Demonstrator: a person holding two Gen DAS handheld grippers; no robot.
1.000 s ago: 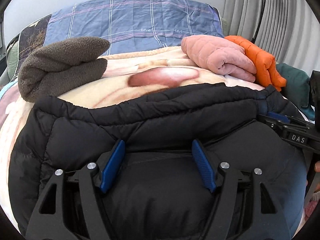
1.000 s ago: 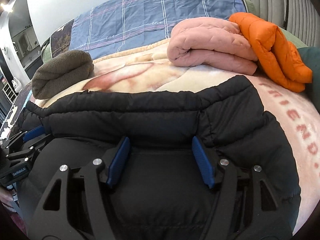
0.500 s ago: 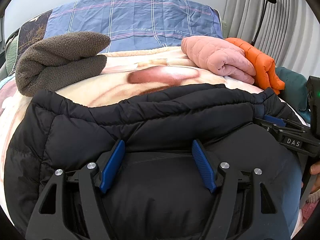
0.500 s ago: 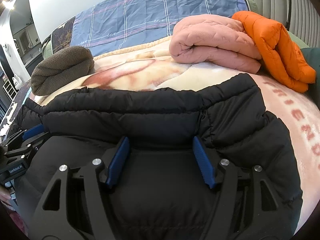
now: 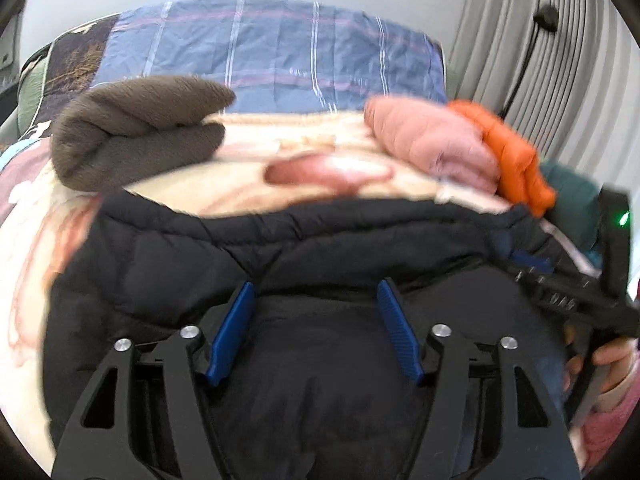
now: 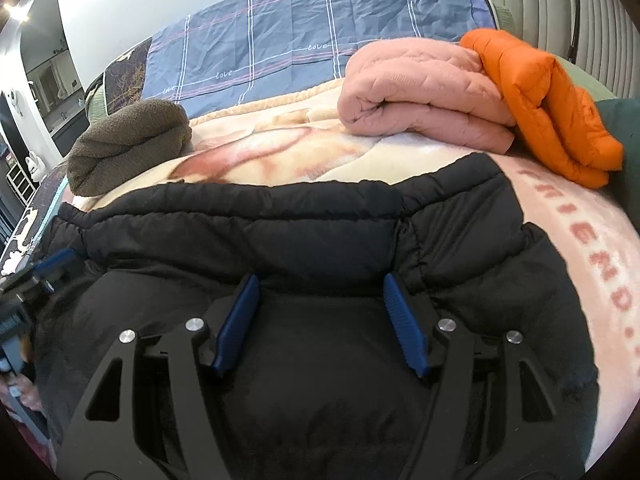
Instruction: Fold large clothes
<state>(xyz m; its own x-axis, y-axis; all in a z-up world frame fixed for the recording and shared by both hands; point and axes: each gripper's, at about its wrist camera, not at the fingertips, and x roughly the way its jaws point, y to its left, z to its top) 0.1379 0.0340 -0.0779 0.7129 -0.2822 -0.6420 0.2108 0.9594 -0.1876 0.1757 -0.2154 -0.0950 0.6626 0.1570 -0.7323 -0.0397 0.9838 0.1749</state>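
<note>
A large black puffer jacket (image 5: 320,240) lies spread on the bed and fills the lower half of both views (image 6: 320,232). My left gripper (image 5: 316,292) is open, its blue pads wide apart over the jacket's near part. My right gripper (image 6: 320,284) is open in the same way, over the jacket further right. The right gripper shows at the right edge of the left wrist view (image 5: 568,292), held by a hand. The left gripper shows at the left edge of the right wrist view (image 6: 36,276).
On the cream and pink blanket (image 6: 280,152) beyond the jacket lie a folded brown fleece (image 6: 128,144), a folded pink quilted garment (image 6: 420,92) and a folded orange puffer (image 6: 552,100). A blue checked cover (image 6: 320,28) lies at the back. Curtains (image 5: 560,60) hang at the right.
Both views have risen and pulled back a little over the jacket. The left wrist view is now motion-blurred. Both grippers stay open.
</note>
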